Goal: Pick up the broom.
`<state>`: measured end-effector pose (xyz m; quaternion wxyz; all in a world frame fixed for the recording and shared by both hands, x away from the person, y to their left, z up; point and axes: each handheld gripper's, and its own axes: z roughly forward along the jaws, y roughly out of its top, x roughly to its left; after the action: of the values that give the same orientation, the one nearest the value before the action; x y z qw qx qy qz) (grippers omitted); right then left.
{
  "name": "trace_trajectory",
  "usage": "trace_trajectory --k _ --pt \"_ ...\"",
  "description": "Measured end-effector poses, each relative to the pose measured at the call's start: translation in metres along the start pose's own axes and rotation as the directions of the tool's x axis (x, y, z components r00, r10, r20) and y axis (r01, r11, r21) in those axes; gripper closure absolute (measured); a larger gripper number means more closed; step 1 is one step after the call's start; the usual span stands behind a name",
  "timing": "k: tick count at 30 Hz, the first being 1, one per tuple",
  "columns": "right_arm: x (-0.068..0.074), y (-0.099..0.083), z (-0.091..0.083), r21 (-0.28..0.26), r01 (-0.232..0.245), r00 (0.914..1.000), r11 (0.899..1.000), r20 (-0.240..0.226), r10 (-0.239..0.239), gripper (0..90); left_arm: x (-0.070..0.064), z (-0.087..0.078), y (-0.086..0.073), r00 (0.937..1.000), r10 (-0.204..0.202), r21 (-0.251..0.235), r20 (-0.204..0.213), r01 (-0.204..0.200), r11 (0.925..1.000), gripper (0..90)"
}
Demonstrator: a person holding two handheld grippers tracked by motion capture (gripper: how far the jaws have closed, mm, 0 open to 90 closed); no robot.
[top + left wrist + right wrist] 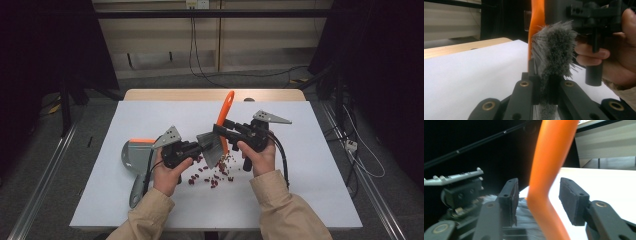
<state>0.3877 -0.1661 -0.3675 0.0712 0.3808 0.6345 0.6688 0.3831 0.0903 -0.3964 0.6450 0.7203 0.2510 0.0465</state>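
The left hand-held gripper is clenched on the grey bristles of the brush above the desk, while the right hand-held gripper stands released around its orange handle, so soft bristles may slip and drop it onto the scattered beans.

The brush is seen with a smooth, glossy orange plastic handle and rough grey bristles. Matt black plastic is shown on the left claw. The dustpan looks of dull grey plastic. The table is covered in matt white, with pale wood at its far edge.
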Motion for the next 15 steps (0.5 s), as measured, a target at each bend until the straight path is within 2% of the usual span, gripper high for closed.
trace_trajectory --k 4,5,7,8,9,10,15 --pt "-0.003 -0.001 -0.001 0.011 0.048 0.9989 0.999 0.001 -0.048 38.7 0.001 -0.002 0.001 1.0000 -0.010 -0.007 0.000 0.010 0.9999 85.9" --pt "-0.004 -0.001 -0.001 0.013 0.053 0.9985 0.999 -0.011 -0.053 37.9 0.001 -0.002 0.001 1.0000 -0.010 -0.011 -0.001 0.010 0.9999 85.9" --pt "-0.007 -0.002 -0.002 0.013 0.046 0.9970 0.999 -0.064 -0.045 35.3 0.002 -0.003 0.002 0.9999 -0.010 -0.015 0.002 0.010 0.9998 85.9" --pt "-0.009 -0.002 -0.002 0.030 0.068 0.9962 0.997 -0.056 -0.067 31.9 0.001 -0.004 0.002 0.9999 -0.014 -0.022 -0.001 0.014 0.9997 85.9" --pt "-0.009 -0.002 -0.002 0.030 0.068 0.9962 0.997 -0.056 -0.067 31.9 0.001 -0.004 0.003 0.9999 -0.012 -0.024 0.007 0.013 0.9996 85.9" --pt "-0.013 -0.004 -0.002 0.052 0.066 0.9958 0.996 -0.067 -0.062 31.7 0.001 -0.004 0.003 0.9998 -0.016 -0.027 0.010 0.016 0.9995 85.9" --pt "-0.017 -0.007 -0.001 0.065 0.049 0.9945 0.997 -0.095 -0.043 31.5 0.000 -0.004 0.006 0.9996 -0.018 -0.033 0.023 0.018 0.9993 85.9"
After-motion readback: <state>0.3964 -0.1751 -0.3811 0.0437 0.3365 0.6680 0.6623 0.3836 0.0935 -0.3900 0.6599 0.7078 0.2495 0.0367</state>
